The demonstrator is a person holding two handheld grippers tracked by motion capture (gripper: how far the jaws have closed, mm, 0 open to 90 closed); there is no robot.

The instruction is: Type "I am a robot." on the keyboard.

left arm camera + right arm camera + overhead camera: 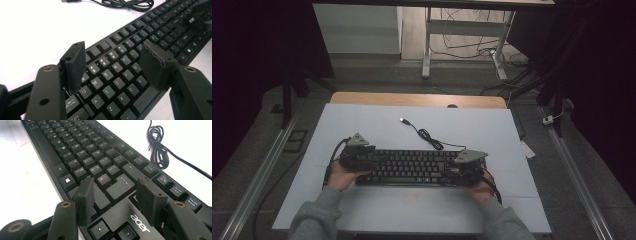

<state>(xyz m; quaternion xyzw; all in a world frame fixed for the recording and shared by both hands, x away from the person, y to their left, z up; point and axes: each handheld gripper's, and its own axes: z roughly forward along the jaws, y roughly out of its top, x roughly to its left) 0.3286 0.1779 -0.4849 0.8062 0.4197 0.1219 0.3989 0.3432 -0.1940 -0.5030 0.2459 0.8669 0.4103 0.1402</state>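
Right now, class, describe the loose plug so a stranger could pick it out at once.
Start at the white table and find the black keyboard. Its cable coils behind the keys and runs toward the far edge. The plug is the small silver tip at the cable's free end, lying alone.

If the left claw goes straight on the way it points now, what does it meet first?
Most likely the keyboard. The left claw is open and points down and forward over the letter keys, with nothing between its jaws, so it should land near the E and R keys; exact depth is unclear.
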